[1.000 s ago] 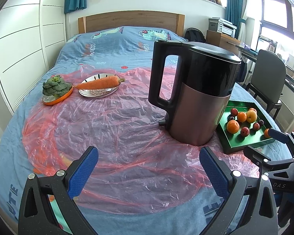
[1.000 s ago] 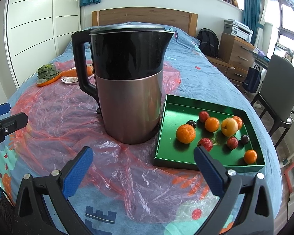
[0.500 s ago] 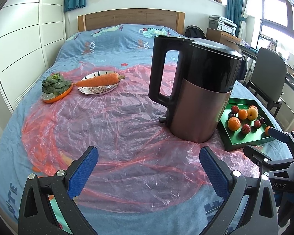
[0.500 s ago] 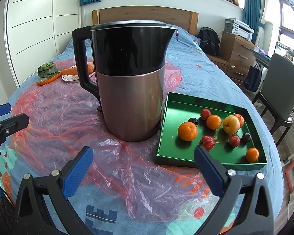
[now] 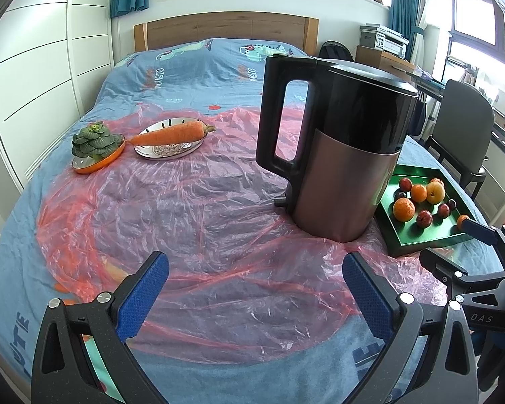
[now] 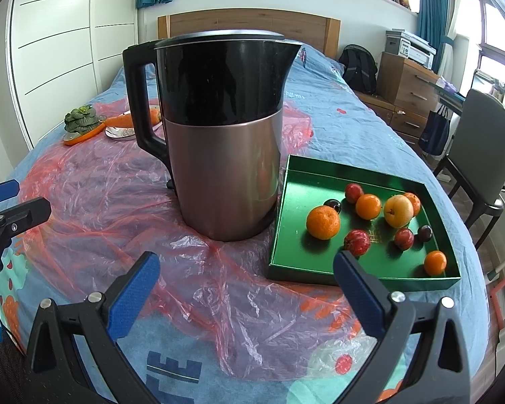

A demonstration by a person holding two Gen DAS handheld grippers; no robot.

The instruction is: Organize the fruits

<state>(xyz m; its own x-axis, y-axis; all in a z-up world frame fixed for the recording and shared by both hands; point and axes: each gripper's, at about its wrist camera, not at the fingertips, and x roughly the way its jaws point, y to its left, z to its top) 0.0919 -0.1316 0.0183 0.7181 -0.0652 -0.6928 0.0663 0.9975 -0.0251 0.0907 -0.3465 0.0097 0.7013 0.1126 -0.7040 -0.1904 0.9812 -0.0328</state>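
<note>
A green tray [image 6: 293, 202] [image 5: 417, 239] on the bed holds several small fruits: a big orange [image 6: 323, 222], a yellow one [image 6: 398, 211], red plums [image 6: 357, 242] and a small orange [image 6: 435, 262] near its front corner. A tall black and copper kettle [image 6: 224, 155] [image 5: 340, 155] stands just left of the tray. My right gripper [image 6: 245, 289] hangs open and empty above the plastic sheet in front of the kettle and tray. My left gripper [image 5: 256, 289] is open and empty too, further left, over the sheet.
A carrot [image 5: 171, 134] lies on a silver plate [image 5: 165, 149], beside a green vegetable [image 5: 94, 141] on an orange dish, far left. Pink plastic sheet [image 5: 185, 222] covers the blue bedspread. A chair [image 6: 484, 155] and drawers stand right of the bed.
Both grippers have drawn back slightly from the kettle and tray. Nothing was taken hold of; the jaws stayed open.
</note>
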